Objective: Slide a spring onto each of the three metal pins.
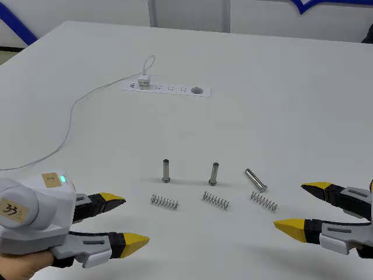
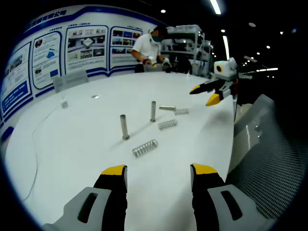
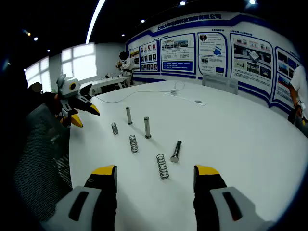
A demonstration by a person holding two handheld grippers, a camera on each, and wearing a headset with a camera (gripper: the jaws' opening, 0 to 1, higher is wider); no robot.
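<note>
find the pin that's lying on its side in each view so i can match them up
Head view: the lying pin is the rightmost of the three, lower right of centre.
Left gripper view: the lying pin is the farthest one, just above centre.
Right gripper view: the lying pin is the nearest one, below centre.
Shared landmark: the middle upright pin, standing next to it in every view.

— Where does the head view sit?
— Above and behind the left tongs (image 1: 135, 219) and right tongs (image 1: 289, 205), looking down at the surface (image 1: 262, 70).
— The two gripper views?
— Low behind their own tongs, facing each other; all three share the pins (image 1: 213, 174) and springs (image 1: 215, 200) between the tongs.
</note>
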